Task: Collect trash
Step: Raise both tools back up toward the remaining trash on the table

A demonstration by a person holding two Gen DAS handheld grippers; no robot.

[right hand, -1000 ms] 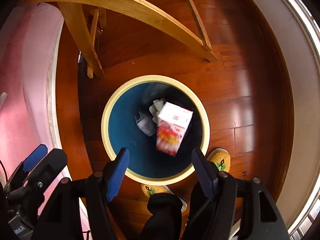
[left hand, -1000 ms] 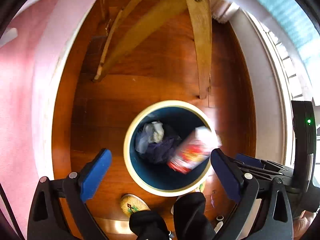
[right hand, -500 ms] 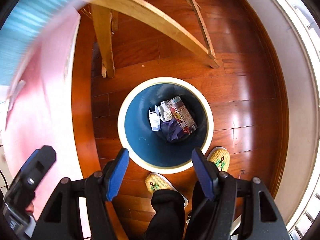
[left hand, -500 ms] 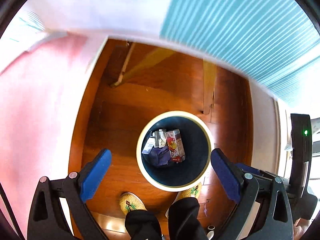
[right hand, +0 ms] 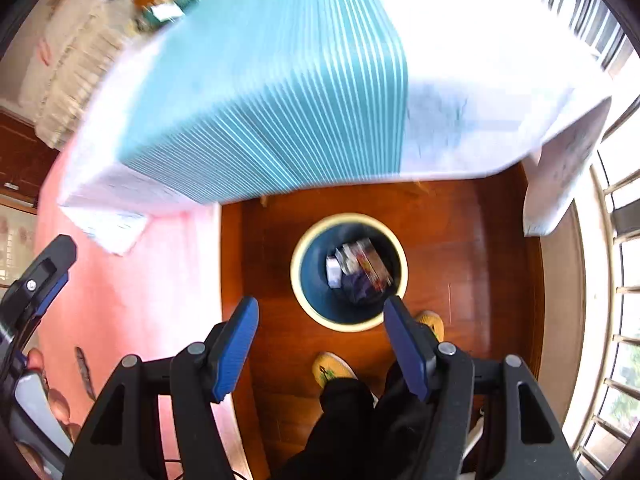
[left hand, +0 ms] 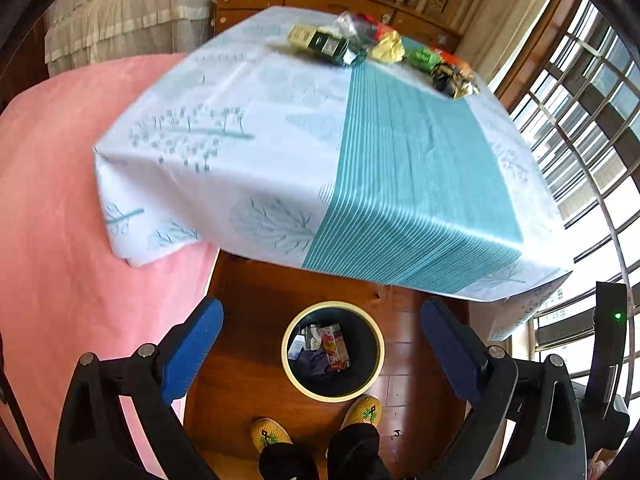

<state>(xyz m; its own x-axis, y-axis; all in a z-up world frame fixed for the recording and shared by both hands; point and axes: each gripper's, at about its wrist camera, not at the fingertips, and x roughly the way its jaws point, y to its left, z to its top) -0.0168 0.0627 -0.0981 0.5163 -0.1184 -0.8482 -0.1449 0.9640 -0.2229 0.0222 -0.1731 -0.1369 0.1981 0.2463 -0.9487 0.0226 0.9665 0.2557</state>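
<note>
1. Wood floor (left hand: 248, 364) below, pink bedspread (left hand: 60, 220) on the left; a table under a white-and-teal cloth (left hand: 400, 152) fills the upper half of both wrist views.
2. Bin (left hand: 333, 350) is seen on the floor just in front of the table's near edge, by the person's slippers (left hand: 362, 408). It already holds a red-printed carton (left hand: 335, 347) and some crumpled pieces.
3. Remaining trash (left hand: 384, 50) is seen at the far side of the tabletop: a dark green box (left hand: 330, 45), a yellow paper ball (left hand: 387, 49), green and dark wrappers nearer the window side.
4. Left gripper (left hand: 320, 352): jaws spread wide, nothing between the pads. Right gripper (right hand: 320, 344): same, wide and empty.
5. Key relation: both grippers are pointed steeply down at the bin, while the pile lies up and ahead, across the full depth of the cloth. A long forward reach is judged necessary.
6. Pile is strung out roughly left to right along the far edge; the green box lies with its long axis about along that row.
7. In the right wrist view the pile is only a blur at top left, so nearness is hard to settle. Green box is judged a left-hand pick, window-side wrappers a right-hand one.
</note>
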